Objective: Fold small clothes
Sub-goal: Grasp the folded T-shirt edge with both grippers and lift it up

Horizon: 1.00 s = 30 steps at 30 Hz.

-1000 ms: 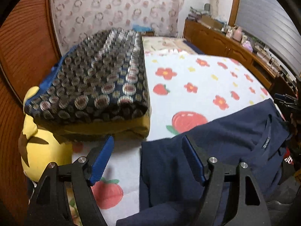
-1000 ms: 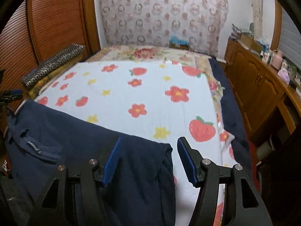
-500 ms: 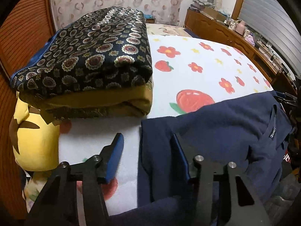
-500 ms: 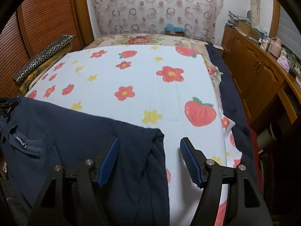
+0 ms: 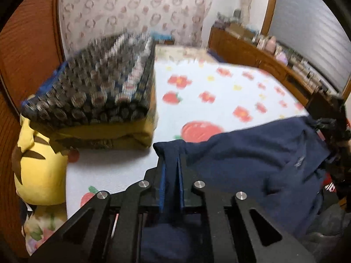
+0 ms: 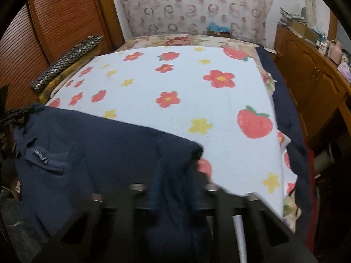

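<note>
Left wrist view: my left gripper (image 5: 170,171) is clamped on a corner of the navy shirt (image 5: 252,157), its blue pads pressed onto a bunched fold of the cloth. The shirt spreads to the right across the near edge of the bed, soft knit, rumpled, with a small label at its collar. It lies on a white blanket (image 5: 219,92) printed with red flowers, strawberries and yellow stars. Just left of the gripped corner stands a folded quilt stack (image 5: 92,96), dark patterned fabric over yellow, blurred here. A yellow plush toy (image 5: 37,166) sits below it at the bed's edge. A wooden cabinet (image 5: 252,54) carrying small items runs along the far right wall.

Right wrist view: my right gripper (image 6: 175,175) is blurred; its fingers stand close together around the shirt's (image 6: 98,149) other corner, pinching the cloth. The garment extends left, collar label (image 6: 40,153) visible. The blanket (image 6: 175,76) lies flat beyond it. The quilt stack (image 6: 65,61) rests against the ribbed wooden panel (image 6: 54,22). A patterned curtain (image 6: 193,6) hangs behind the bed.
</note>
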Each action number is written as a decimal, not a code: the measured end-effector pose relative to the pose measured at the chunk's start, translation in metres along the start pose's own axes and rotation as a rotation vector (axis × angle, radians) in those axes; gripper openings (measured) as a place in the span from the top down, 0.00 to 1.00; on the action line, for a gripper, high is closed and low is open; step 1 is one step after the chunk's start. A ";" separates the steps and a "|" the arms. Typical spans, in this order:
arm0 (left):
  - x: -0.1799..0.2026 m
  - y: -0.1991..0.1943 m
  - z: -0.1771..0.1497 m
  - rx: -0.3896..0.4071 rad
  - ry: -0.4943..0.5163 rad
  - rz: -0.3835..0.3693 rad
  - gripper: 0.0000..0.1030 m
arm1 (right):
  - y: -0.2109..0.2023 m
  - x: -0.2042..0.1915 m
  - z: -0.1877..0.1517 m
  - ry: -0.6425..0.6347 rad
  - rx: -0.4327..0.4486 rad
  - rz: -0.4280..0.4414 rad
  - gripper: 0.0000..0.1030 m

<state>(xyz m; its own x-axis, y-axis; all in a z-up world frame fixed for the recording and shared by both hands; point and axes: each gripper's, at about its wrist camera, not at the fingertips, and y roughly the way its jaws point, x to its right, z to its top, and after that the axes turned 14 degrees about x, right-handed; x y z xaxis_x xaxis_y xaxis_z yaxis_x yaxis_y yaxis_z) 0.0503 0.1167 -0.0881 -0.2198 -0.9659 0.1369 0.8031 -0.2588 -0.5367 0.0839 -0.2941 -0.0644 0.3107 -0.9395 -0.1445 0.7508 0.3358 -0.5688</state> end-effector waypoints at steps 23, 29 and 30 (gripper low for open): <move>0.027 -0.212 0.129 0.545 0.094 -0.072 0.90 | -0.294 -0.061 0.087 -0.101 0.685 -0.006 0.92; 0.029 -0.249 0.152 0.635 0.127 -0.082 0.90 | -0.348 -0.079 0.109 -0.173 0.752 -0.028 0.92; 0.029 -0.255 0.154 0.652 0.126 -0.085 0.90 | -0.357 -0.083 0.112 -0.186 0.766 -0.030 0.92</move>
<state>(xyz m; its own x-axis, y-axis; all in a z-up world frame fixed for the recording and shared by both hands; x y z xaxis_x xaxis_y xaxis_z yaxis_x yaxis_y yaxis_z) -0.0752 0.1532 0.1808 -0.3281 -0.9439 0.0368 0.9418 -0.3238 0.0900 -0.1444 -0.3284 0.2413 0.3256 -0.9448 0.0379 0.9320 0.3274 0.1554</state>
